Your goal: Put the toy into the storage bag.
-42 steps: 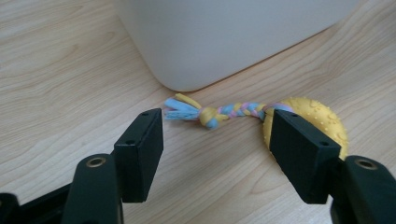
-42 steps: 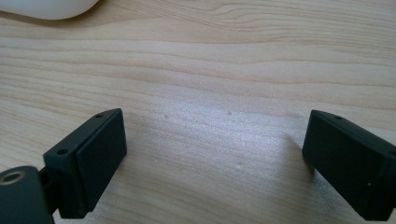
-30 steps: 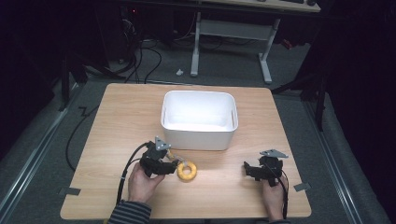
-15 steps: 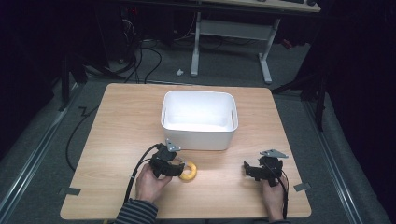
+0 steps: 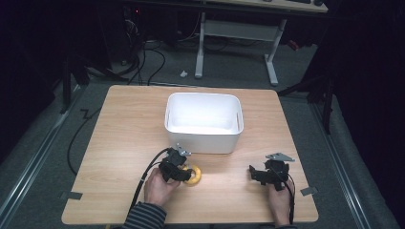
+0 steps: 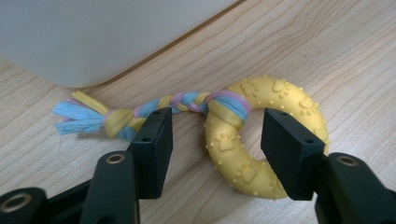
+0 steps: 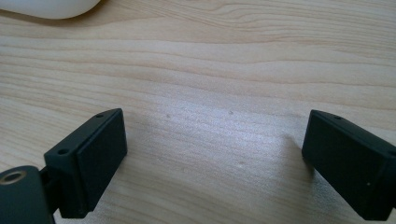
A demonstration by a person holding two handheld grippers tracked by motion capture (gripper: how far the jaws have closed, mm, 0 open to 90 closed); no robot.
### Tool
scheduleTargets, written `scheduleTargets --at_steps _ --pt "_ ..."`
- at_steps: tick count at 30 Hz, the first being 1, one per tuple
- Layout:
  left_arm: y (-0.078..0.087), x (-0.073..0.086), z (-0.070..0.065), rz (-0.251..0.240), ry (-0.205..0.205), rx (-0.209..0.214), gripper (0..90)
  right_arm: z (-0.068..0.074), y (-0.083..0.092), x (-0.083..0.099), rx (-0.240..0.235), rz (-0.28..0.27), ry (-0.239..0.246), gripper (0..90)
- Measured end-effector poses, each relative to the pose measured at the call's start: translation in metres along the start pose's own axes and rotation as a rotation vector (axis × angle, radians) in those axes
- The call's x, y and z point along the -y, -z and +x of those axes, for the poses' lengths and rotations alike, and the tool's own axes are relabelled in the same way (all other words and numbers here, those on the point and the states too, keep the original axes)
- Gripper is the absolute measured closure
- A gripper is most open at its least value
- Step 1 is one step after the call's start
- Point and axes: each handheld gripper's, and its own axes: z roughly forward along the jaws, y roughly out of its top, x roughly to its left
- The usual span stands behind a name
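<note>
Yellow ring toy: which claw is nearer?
Left. The left claw straddles one side of the yellow ring toy, jaws closing in. The right claw sits open on bare table, well off to its right.

- The left gripper point(image 6: 215, 140) has moved from beside the yellow ring toy point(image 6: 266, 140) to over it.
- Its jaws have just been closing, straddling the ring's near side; contact seems not yet made.
</note>
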Motion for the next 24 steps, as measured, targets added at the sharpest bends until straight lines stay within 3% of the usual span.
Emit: scheduleTargets --at_steps 6,24 --pt "-0.006 -0.001 -0.001 0.033 -0.005 0.000 48.0 0.000 0.000 0.000 -0.001 0.000 0.002 6.6" --pt "-0.015 0.000 -0.001 0.043 -0.003 -0.002 52.8 0.001 0.000 0.000 -0.001 0.001 0.001 6.6"
